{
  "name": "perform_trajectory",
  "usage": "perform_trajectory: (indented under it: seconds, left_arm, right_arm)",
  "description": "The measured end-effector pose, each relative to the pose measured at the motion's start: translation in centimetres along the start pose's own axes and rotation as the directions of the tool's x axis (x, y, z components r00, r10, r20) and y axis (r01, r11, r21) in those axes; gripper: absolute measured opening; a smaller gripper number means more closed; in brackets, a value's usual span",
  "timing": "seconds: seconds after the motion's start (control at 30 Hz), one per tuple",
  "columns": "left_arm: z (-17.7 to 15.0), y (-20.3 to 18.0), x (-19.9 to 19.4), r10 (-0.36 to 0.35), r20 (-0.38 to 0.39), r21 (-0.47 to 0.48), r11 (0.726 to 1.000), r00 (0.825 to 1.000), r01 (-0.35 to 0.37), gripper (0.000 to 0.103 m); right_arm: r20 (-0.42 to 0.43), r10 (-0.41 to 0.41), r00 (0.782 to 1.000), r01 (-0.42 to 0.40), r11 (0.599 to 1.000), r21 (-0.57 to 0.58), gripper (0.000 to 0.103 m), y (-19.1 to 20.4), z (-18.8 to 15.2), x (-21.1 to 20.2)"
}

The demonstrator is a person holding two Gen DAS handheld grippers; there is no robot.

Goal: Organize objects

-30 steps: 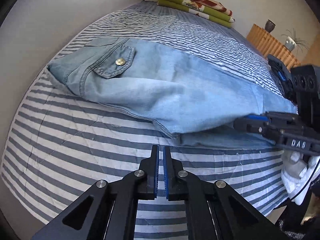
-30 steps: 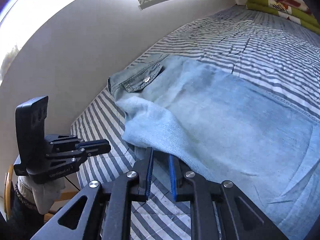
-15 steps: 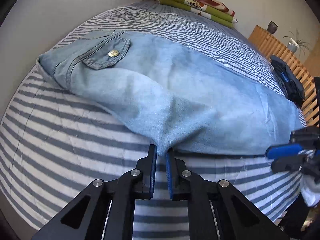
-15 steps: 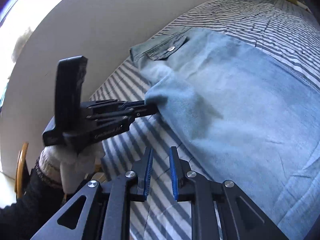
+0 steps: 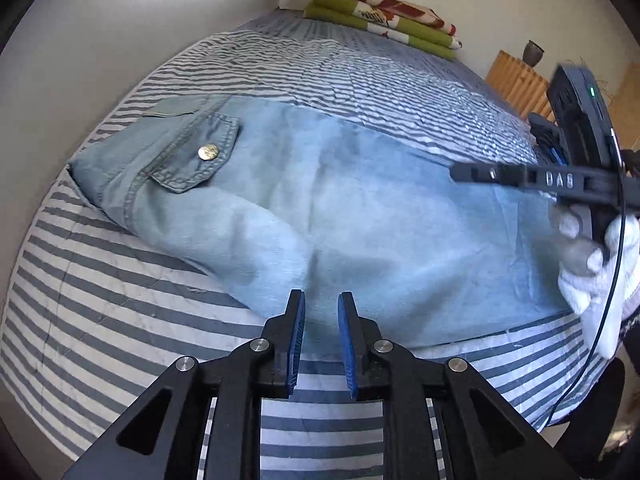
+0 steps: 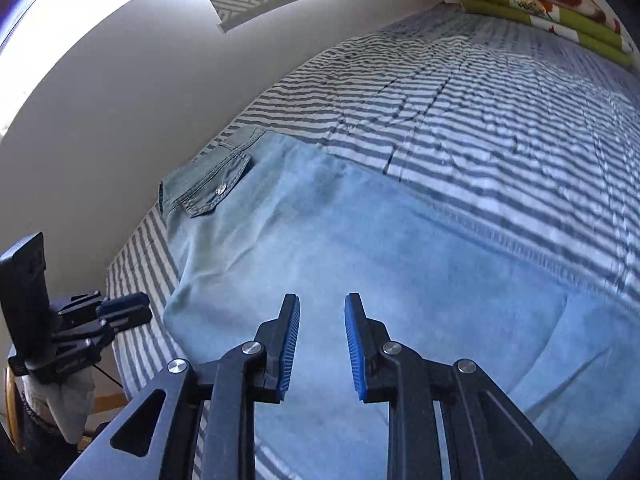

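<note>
Covering the bed, a striped quilt [image 5: 100, 320] bears folded denim jeans [image 5: 360, 216] at its centre, button pocket [image 5: 200, 156] toward ten o'clock; a green folded blanket [image 5: 384, 20] lies at twelve; the left gripper [image 5: 320, 304] and right gripper [image 6: 322, 300] have just been opening, jaws slightly apart, empty, above the denim's near edge.

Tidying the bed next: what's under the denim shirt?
The shirt lies flat on the striped cover, which shows all round it. The shirt is folded over itself, so whatever sits between its layers or beneath its middle is covered and cannot be seen.
</note>
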State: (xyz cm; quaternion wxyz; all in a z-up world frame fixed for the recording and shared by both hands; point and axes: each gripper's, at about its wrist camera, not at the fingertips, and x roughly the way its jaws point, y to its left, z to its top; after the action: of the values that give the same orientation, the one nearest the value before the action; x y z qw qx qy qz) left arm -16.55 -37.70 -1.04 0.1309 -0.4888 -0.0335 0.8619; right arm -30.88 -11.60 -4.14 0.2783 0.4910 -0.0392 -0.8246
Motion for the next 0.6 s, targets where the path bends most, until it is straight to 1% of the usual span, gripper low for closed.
perform_trajectory:
  seconds: [0.03,0.07,0.13,0.17,0.2,0.23,0.27,0.3,0.33,0.37,0.4,0.43,0.47,0.5,0.53,0.6]
  left_arm:
    - [-0.3,0.0,0.9,-0.007,-0.021,-0.005,1.0,1.0,0.007,0.018]
    - [-0.9,0.0,1.9,-0.009,-0.047,-0.012,1.0,0.999,0.008,0.018]
    - [-2.0,0.2,3.6,-0.006,-0.095,-0.018,1.0,0.995,0.004,0.018]
    - [-2.6,0.3,3.9,-0.016,-0.092,-0.026,1.0,0.996,0.014,0.018]
    - [-2.8,0.3,3.8,-0.023,-0.072,-0.03,0.999,0.997,0.021,0.018]
    - [-3.0,0.5,3.8,-0.032,-0.075,-0.041,0.999,0.997,0.029,0.018]
    - [-3.1,0.6,3.7,-0.039,-0.074,-0.048,0.998,0.996,0.036,0.018]
    - [-3.1,0.7,3.7,-0.043,-0.077,-0.047,0.998,0.996,0.039,0.018]
    - [-3.1,0.7,3.8,-0.044,-0.082,-0.042,0.998,0.996,0.04,0.018]
    - [-3.0,0.7,3.7,-0.04,-0.088,-0.036,0.999,0.995,0.036,0.018]
    - [-2.9,0.7,3.5,-0.03,-0.088,-0.033,0.999,0.996,0.027,0.018]
    - [-2.8,0.6,3.1,-0.02,-0.08,-0.03,0.999,0.997,0.017,0.019]
    - [-2.7,0.5,2.6,-0.01,-0.067,-0.027,1.0,0.998,0.008,0.019]
    - [-2.5,0.3,2.1,-0.004,-0.05,-0.026,1.0,0.999,0.003,0.019]
    - [-2.4,-0.1,1.6,-0.001,-0.034,-0.025,1.0,0.999,0.0,0.019]
    - [-1.9,-1.1,0.5,0.006,-0.005,-0.006,1.0,1.0,-0.006,0.019]
  right_arm:
    - [0.001,0.007,1.0,-0.007,1.0,0.005,0.027,0.0,1.0,0.5]
    - [-0.006,0.03,1.0,-0.03,1.0,0.008,0.028,0.1,1.9,1.1]
    - [-0.03,0.089,0.996,-0.089,0.996,-0.007,0.028,0.9,3.1,2.9]
    - [-0.035,0.094,0.995,-0.095,0.995,-0.015,0.028,1.5,3.6,4.0]
    - [-0.039,0.099,0.994,-0.1,0.995,-0.023,0.028,2.1,4.1,5.3]
    - [-0.051,0.109,0.993,-0.111,0.993,-0.032,0.028,2.6,4.4,6.7]
    - [-0.063,0.099,0.993,-0.101,0.994,-0.038,0.028,2.9,4.7,8.0]
    - [-0.065,0.05,0.997,-0.052,0.998,-0.044,0.028,2.8,5.0,9.3]
    - [-0.077,-0.041,0.996,0.039,0.999,-0.03,0.028,2.3,5.4,11.0]
    - [-0.097,-0.081,0.992,0.081,0.997,-0.001,0.028,1.3,5.6,11.9]
    - [-0.107,-0.071,0.992,0.075,0.997,0.037,0.025,0.4,5.8,12.4]
    - [-0.095,-0.046,0.994,0.054,0.996,0.075,0.024,-0.3,5.9,11.8]
    - [-0.079,-0.036,0.996,0.043,0.994,0.095,0.024,-0.6,5.8,10.8]
    - [-0.053,-0.009,0.999,0.014,0.994,0.107,0.025,-0.9,5.6,9.4]
    - [-0.025,0.025,0.999,-0.022,0.994,0.111,0.026,-1.1,4.9,7.4]
    - [0.027,0.061,0.998,-0.063,0.991,0.114,0.026,-1.6,2.9,3.6]
